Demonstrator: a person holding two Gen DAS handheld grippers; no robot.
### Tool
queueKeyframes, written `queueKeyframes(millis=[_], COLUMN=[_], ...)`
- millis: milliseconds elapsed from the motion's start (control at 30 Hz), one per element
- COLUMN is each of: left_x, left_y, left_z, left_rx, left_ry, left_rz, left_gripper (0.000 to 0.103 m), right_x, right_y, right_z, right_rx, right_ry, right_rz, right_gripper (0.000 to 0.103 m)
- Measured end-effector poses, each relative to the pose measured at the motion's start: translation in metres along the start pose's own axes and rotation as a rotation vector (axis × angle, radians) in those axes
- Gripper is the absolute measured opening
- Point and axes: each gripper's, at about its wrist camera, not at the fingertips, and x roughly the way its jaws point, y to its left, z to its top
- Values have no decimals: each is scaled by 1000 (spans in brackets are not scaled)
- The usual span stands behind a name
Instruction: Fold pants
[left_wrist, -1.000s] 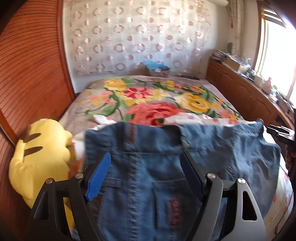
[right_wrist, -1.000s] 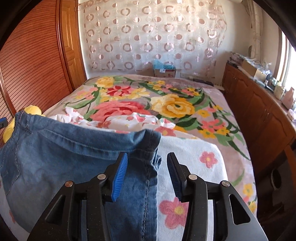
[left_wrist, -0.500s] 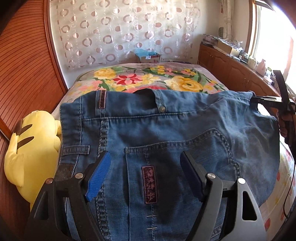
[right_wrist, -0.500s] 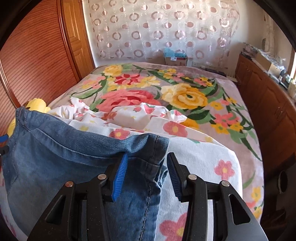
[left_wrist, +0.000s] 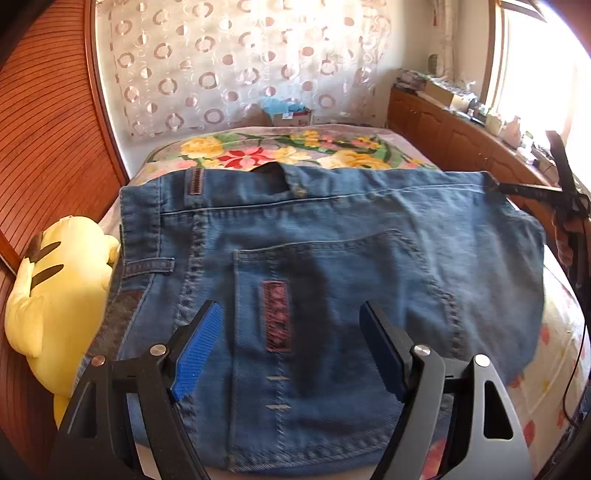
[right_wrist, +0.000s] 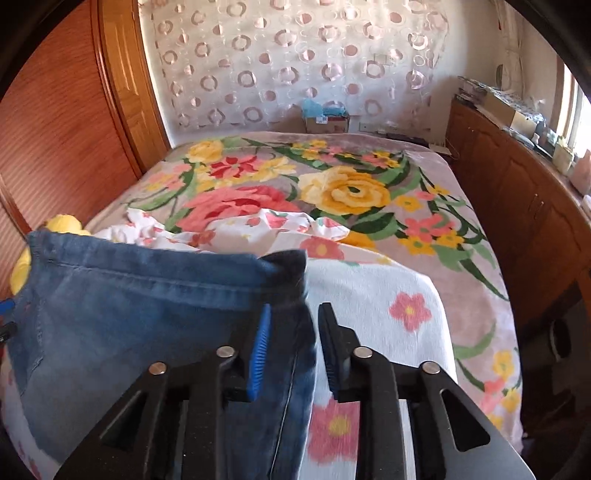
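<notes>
Left wrist view: the left gripper (left_wrist: 288, 343) has its fingers (left_wrist: 197, 349) wide apart, with nothing between them. It hangs over the back pocket of the pants (left_wrist: 332, 280).
Right wrist view: the right gripper (right_wrist: 291, 345) has its fingers (right_wrist: 258, 350) nearly together, pinching the right edge of the pants by the waistband.
Pants: blue jeans, spread out on the bed (right_wrist: 461, 236), waistband at the far side.
Nearby: a yellow plush toy (left_wrist: 55, 291) lies beside the pants on the left.
Step, I think: flattening the pants and getting ready for a fold.
Next move: the left gripper probably needs to close on the left edge, so both sides can lift together.
</notes>
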Motion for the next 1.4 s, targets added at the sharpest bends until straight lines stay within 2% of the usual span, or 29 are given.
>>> queueKeyframes(millis=[67,200,367,500,533,567,600,667,767,867,1000,1100,1133,1233,1300,1400], left_x=[-6,-13,-19,-21,-22,-23,-24,-26,-26,-24,-22,-22,-21,-18,-17,-16], left_y=[-9,-27,-47,-57,-58,-58,-57,-55,-51,-50,-53,-58,-58,-61,-62,-63], left_z=[-4,-10,-17,-20,-21,-22,-23,-25,-28,-29,-32,-35,-35,-36,-36,-36], left_rx=[9,27,48,59,60,61,60,55,45,35,37,51,53,56,58,58], left_ry=[-5,-10,-8,-4,-3,-1,-2,-3,1,7,14,19,21,25,26,30], left_rz=[-15,-44,-76,-81,-79,-76,-73,-69,-60,-62,-71,-77,-80,-86,-88,-91], left_gripper=[78,78,78,78,78,78,78,78,78,78,78,78,78,78,78,78], right_x=[-20,-50,-60,-55,-51,-51,-51,-51,-57,-62,-53,-35,-32,-28,-34,-51], right_y=[5,2,-7,-3,-2,4,7,19,31,45,51,40,36,25,19,9], right_z=[-17,-50,-76,-78,-77,-78,-77,-69,-43,-18,-3,-8,-12,-28,-38,-50], right_rx=[-16,-7,12,4,-3,-9,-21,-51,-73,-87,-103,-81,-64,-23,-9,9], right_ry=[-9,-16,21,59,76,89,95,82,10,-46,-79,-30,-17,18,26,31], right_rz=[10,37,61,71,70,72,76,117,196,223,128,40,42,63,70,84], right_gripper=[32,46,46,46,45,31,12,6,5,5,5,5,5,18,32,40])
